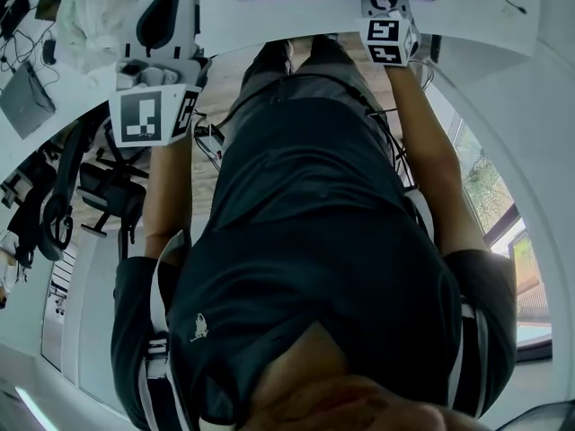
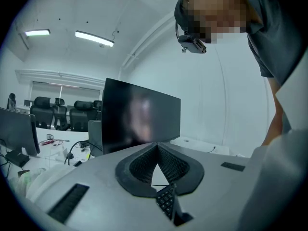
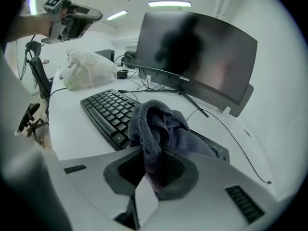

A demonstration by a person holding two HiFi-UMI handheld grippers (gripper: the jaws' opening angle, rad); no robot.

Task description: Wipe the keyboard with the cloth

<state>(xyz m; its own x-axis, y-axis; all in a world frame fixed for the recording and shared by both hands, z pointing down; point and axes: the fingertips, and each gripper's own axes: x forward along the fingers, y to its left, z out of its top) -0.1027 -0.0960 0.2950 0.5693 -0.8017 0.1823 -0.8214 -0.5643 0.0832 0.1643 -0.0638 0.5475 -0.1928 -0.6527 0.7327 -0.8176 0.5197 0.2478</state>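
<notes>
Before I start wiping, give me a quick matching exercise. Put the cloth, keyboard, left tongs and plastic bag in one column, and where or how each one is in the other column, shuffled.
Things:
1. cloth
2. keyboard
3. left tongs
4. plastic bag

Places or states:
A. lying flat on the white desk in front of the monitor
B. shut on nothing, held up above the desk
C. sitting on the desk, left of the monitor in the right gripper view
D. bunched up and clamped in the right tongs

Pairs: 1-D, 2-A, 3-B, 4-C
</notes>
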